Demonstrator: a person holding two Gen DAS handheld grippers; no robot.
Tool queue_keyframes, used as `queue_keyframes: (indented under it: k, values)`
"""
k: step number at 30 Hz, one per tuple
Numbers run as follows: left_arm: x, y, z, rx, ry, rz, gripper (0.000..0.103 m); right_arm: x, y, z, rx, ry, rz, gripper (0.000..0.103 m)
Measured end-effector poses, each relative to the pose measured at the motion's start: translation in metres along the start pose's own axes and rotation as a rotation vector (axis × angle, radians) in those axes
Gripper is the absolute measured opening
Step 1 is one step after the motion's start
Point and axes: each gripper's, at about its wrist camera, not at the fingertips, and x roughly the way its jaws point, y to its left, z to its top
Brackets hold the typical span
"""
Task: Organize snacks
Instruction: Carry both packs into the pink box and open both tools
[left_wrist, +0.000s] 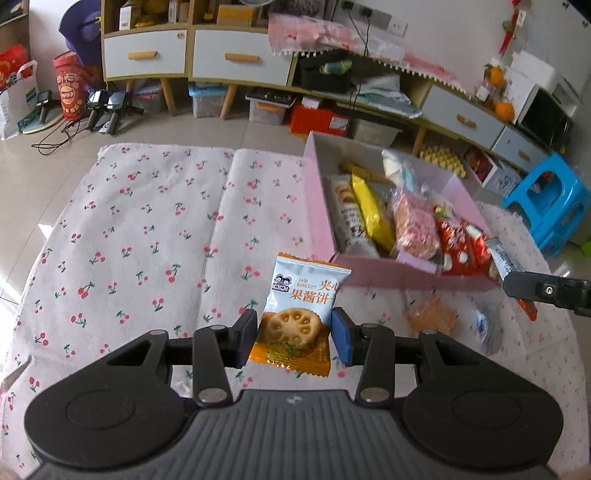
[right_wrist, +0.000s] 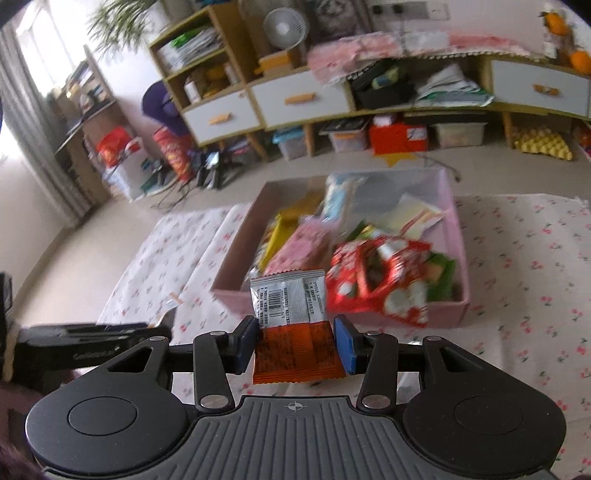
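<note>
Pink box (right_wrist: 369, 317) lies ahead of both our grippers; right gripper (right_wrist: 295, 343) is nearer, each clamped on a biscuit packet (left_wrist: 295, 317).

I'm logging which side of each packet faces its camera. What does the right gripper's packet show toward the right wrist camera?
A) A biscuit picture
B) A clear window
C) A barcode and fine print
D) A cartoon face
C: the packet clamped in the right gripper shows a barcode and small printed text on silver and orange panels.
</note>
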Motion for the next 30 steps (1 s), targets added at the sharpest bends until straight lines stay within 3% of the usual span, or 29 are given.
queue_keyframes:
  k: [8,20,30]
  values:
    - [-0.002,-0.012,0.009,-0.035,-0.066,-0.028,0.040,-0.003,-0.032,0.011,0.085,-0.067,-0.067,0.044]
    - [0.021,-0.038,0.019,-0.069,-0.139,-0.077,0.040,0.017,-0.056,0.011,0.130,-0.071,-0.111,0.044]
    - [0.047,-0.055,0.021,-0.063,-0.166,-0.016,0.040,0.041,-0.069,0.011,0.166,-0.090,-0.131,0.044]
